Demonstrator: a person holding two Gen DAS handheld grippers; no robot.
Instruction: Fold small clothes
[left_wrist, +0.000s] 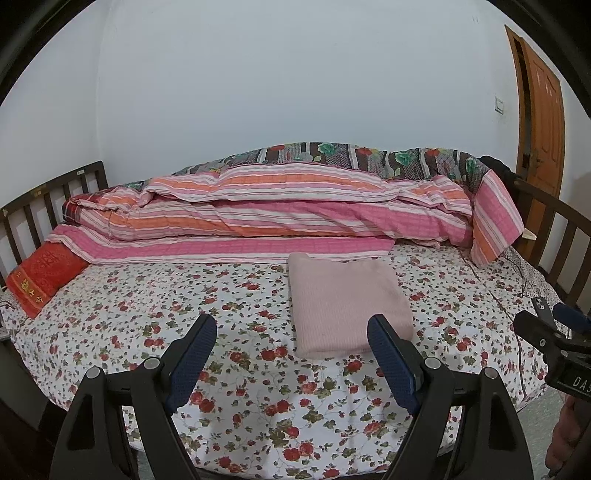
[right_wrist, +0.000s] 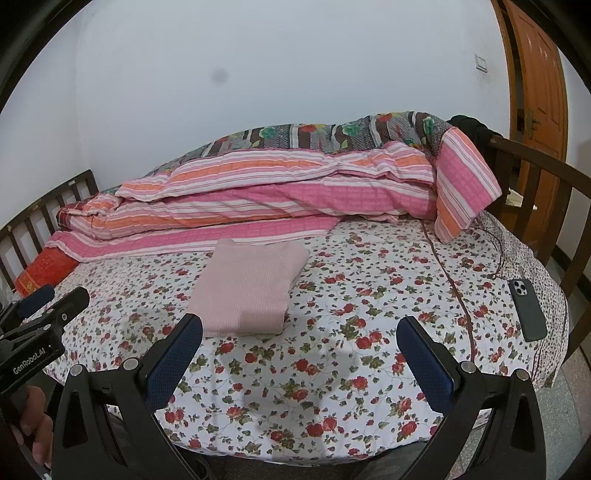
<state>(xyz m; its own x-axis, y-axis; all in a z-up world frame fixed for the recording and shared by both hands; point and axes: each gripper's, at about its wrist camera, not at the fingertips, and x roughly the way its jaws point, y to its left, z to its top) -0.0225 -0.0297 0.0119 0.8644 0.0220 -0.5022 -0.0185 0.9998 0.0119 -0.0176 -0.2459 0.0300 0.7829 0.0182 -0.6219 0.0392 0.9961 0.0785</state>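
Pale pink garment (left_wrist: 347, 306), red-flowered white sheet (left_wrist: 184, 295), pink-orange striped quilt (left_wrist: 277, 206)

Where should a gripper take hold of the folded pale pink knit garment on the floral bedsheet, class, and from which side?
Probably at the near edge of the folded pale pink knit garment, coming in low from the front. It lies flat with its stacked layers exposed along that edge, nearest both open grippers, the left gripper and right gripper, so the fingers could likely pinch all the layers together.
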